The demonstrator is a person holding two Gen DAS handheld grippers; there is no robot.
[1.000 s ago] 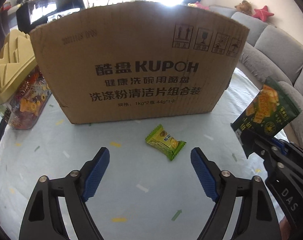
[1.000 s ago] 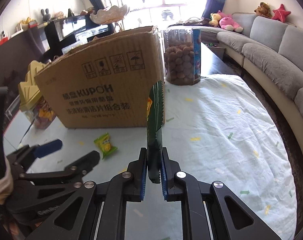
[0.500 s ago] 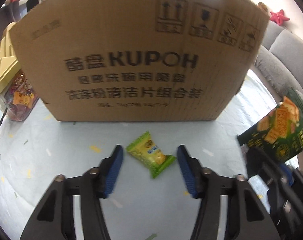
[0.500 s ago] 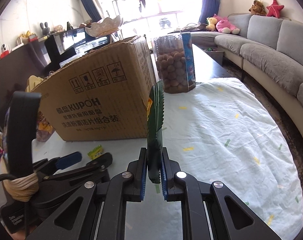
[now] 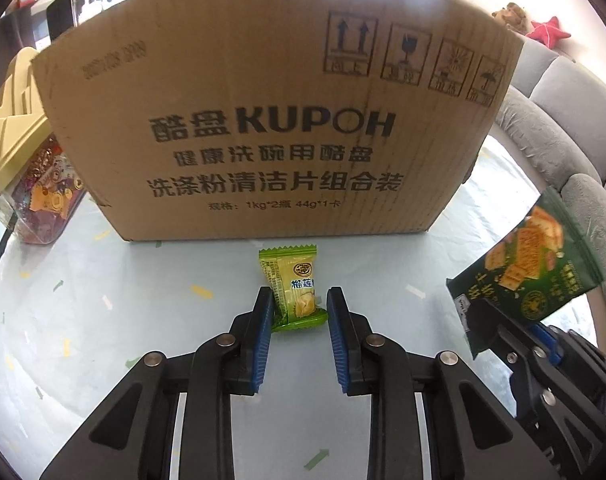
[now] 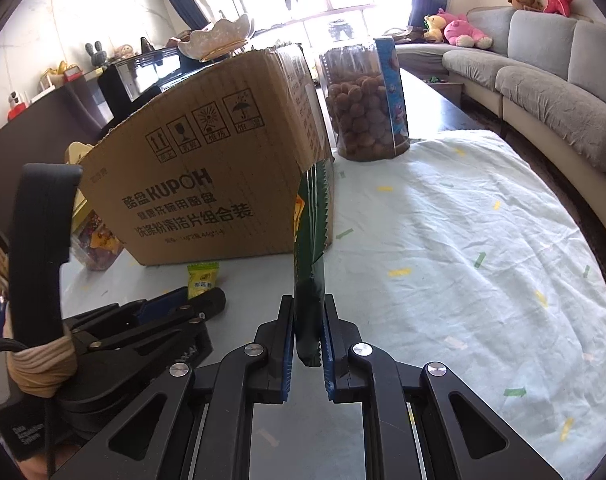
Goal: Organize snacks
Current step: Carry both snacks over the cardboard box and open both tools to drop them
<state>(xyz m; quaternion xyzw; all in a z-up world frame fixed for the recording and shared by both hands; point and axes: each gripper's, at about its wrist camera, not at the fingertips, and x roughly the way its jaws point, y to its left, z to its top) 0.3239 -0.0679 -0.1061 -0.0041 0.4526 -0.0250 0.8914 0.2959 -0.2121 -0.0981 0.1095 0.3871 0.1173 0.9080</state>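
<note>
The cardboard box [image 5: 271,120], printed KUPOH, walls off the tablecloth [image 6: 463,260] ahead. My left gripper [image 5: 297,300] straddles the yellow-green candy [image 5: 293,286], one pad seemingly touching it, not yet clamped. My right gripper [image 6: 309,320] pinches the green cracker bag [image 6: 311,240] upright.

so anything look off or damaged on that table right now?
Nothing spilled or broken. One stray: a small green-yellow candy packet lies loose on the tablecloth in front of the cardboard box, now between the left gripper pads. The right gripper is clamped on a green cracker bag. The box's top edge is slightly ragged.
</note>
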